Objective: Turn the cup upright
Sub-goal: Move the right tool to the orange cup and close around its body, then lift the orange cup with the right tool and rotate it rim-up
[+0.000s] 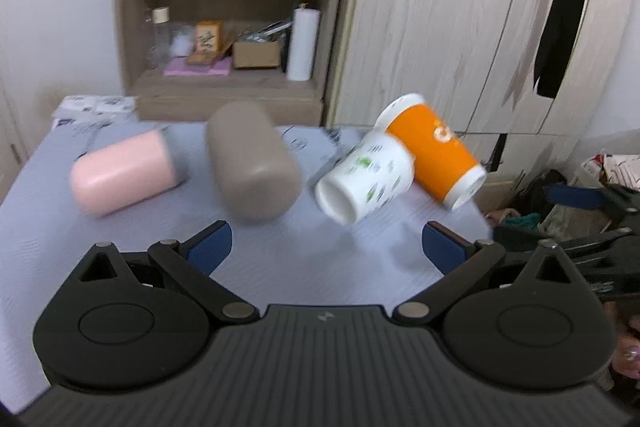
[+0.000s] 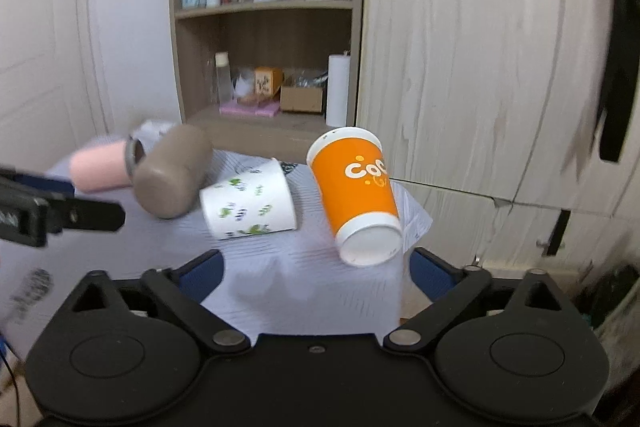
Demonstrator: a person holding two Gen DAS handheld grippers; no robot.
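Several cups lie on their sides on a grey-blue table (image 1: 280,267): a pink cup (image 1: 124,173), a taupe cup (image 1: 252,163), a white paper cup with green print (image 1: 366,177) and an orange paper cup (image 1: 436,151). The right wrist view shows the orange cup (image 2: 354,191) near the table's right edge, the white cup (image 2: 248,205), the taupe cup (image 2: 172,177) and the pink cup (image 2: 100,167). My left gripper (image 1: 326,247) is open and empty, short of the taupe and white cups. My right gripper (image 2: 318,273) is open and empty, just short of the orange cup's base.
A wooden shelf unit (image 1: 228,11) with bottles, a box and a paper roll stands behind the table. A pale wardrobe (image 1: 460,27) fills the right. Papers (image 1: 96,105) lie at the table's far left. Clutter sits on the floor (image 1: 560,195) at the right.
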